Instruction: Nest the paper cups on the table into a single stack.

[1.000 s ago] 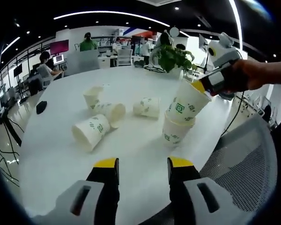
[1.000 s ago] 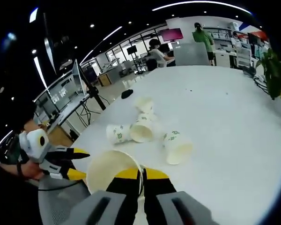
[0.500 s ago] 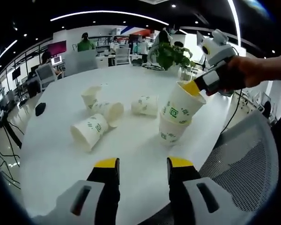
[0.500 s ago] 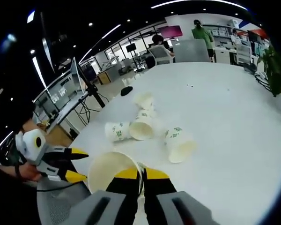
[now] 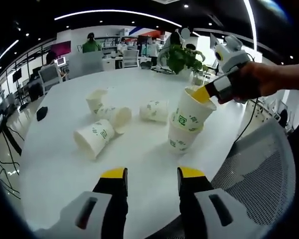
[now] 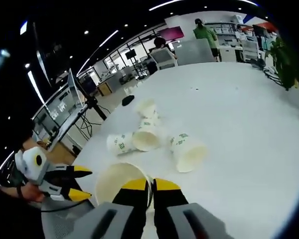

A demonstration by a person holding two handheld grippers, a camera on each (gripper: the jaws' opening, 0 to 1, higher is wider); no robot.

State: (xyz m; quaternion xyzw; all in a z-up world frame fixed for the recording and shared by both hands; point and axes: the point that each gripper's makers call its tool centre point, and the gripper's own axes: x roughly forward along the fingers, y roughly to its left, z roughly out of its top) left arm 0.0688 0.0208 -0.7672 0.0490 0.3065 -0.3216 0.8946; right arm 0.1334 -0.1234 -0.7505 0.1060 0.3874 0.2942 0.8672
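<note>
The right gripper point(image 5: 205, 93) has its fingers clamped on the rim of a tilted cup point(image 5: 191, 112), whose base sits in the mouth of an upright cup point(image 5: 181, 140) at the near right of the worktop point(image 5: 55, 169); in the right gripper view the same held cup point(image 6: 118, 185) shows its open mouth just left of that gripper's closed fingers point(image 6: 135, 186). The left gripper point(image 5: 150, 175) hovers over the near edge with its fingers apart and nothing between them; in the right gripper view it point(image 6: 75, 181) shows at the left, yellow tips spread. By my reading the stack is only begun: 2 cups are coming together and the top one is not yet seated square. 4 cups are left loose further left, well apart from the stack: 1 on its side nearest point(image 5: 94, 139), 1 on its side behind it point(image 5: 117, 116), 1 standing at the far left point(image 5: 96, 101), which touches or nearly touches the second, and 1 on its side toward the middle point(image 5: 155, 111). The 3 lying cups would each need righting or a rim grasp before they can go in. The worktop is a large, white, smooth oval with a small dark object point(image 5: 41, 113) at its far left. Around it is an open office with ceiling strip lights, a plant point(image 5: 182, 58) at the far end, a mesh chair point(image 5: 259, 174) at the near right, and people at desks beyond.
</note>
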